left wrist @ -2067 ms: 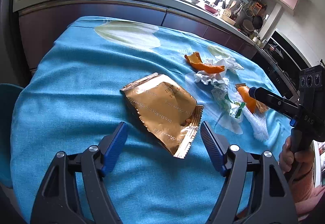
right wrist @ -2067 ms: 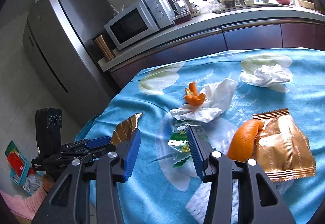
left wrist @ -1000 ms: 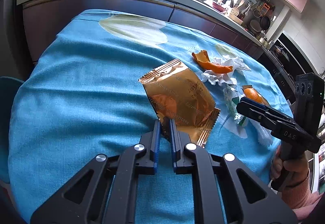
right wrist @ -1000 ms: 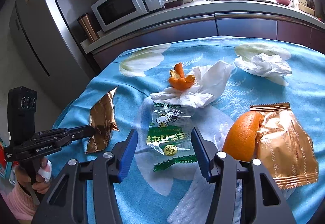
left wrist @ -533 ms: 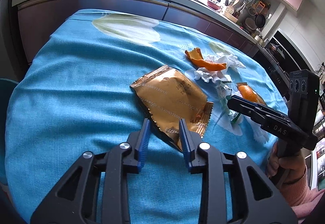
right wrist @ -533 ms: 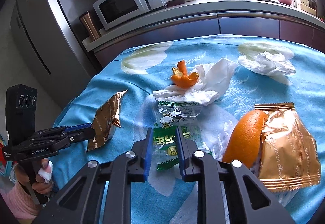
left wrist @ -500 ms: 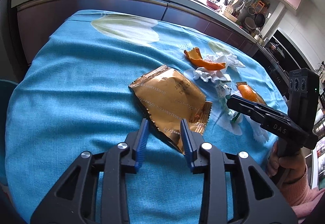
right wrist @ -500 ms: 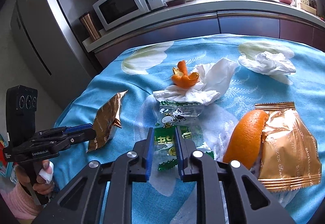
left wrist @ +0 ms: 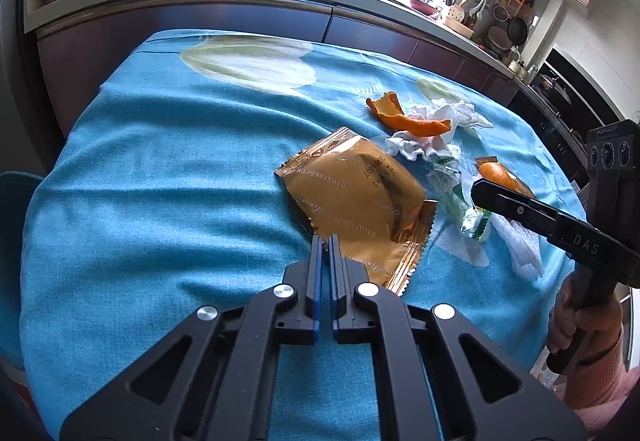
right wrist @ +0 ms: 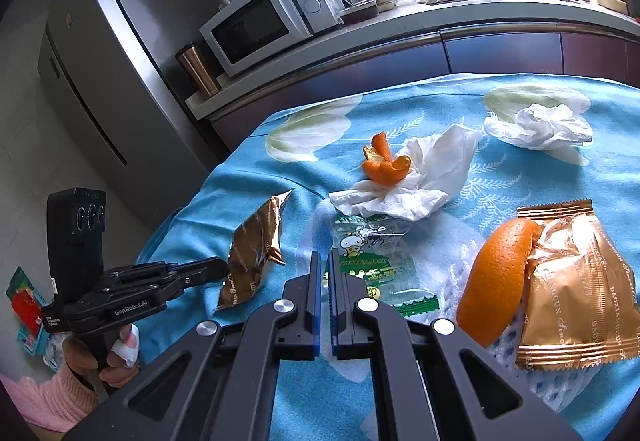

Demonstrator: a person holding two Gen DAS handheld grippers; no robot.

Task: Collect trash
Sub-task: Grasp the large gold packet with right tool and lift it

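Observation:
My left gripper (left wrist: 325, 241) is shut on the near edge of a gold snack wrapper (left wrist: 356, 197), which stands tilted up off the blue tablecloth; the right wrist view shows it (right wrist: 256, 253) held at the left gripper's tip. My right gripper (right wrist: 325, 257) is shut on the left edge of a clear green-printed candy wrapper (right wrist: 372, 253). That wrapper (left wrist: 460, 205) lies by the right gripper's tip in the left wrist view. Beyond lie orange peel (right wrist: 384, 161) on a white tissue (right wrist: 424, 177), a second crumpled tissue (right wrist: 536, 127), and a large orange peel (right wrist: 492, 277) against a second gold wrapper (right wrist: 580, 285).
The table has a blue flowered cloth (left wrist: 160, 181). A dark kitchen counter (left wrist: 240, 13) with a microwave (right wrist: 264, 25) runs behind it, and a steel fridge (right wrist: 100, 53) stands at the left. White foam netting (right wrist: 516, 345) lies under the large peel. A teal chair (left wrist: 12, 193) is at the table's left.
Both grippers have closed: the left on the gold wrapper's edge, lifting it, and the right on the green candy wrapper. Half a second ago both stood partly open around them.

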